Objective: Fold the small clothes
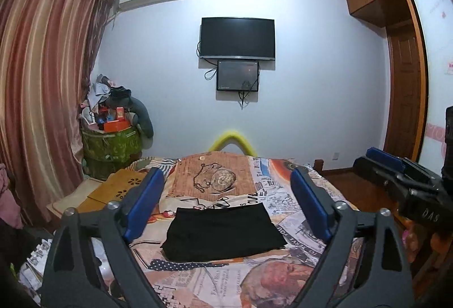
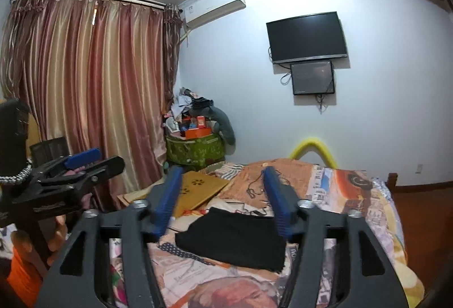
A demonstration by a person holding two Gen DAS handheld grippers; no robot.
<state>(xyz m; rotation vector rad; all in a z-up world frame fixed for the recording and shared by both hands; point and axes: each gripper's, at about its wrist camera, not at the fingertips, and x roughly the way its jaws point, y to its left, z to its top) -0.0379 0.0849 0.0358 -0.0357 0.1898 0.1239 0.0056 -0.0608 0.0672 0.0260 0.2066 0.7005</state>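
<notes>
The left claw (image 1: 228,189) points roughly level, tipped slightly down, its two blue-padded fingers (image 1: 147,194) spread wide with nothing between them; the right claw (image 2: 222,189) is posed alike, its blue fingers (image 2: 276,194) parted less widely and gripping nothing; each claw shows in the other's view, the right one just to the right of the left claw, the left one just to the left of the right claw; below the left claw's body, fingertips of a hand (image 2: 61,225) show

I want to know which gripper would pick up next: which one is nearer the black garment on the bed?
Hard to call. The left gripper and the right gripper both hang open above the near side of the black garment, touching nothing.
</notes>
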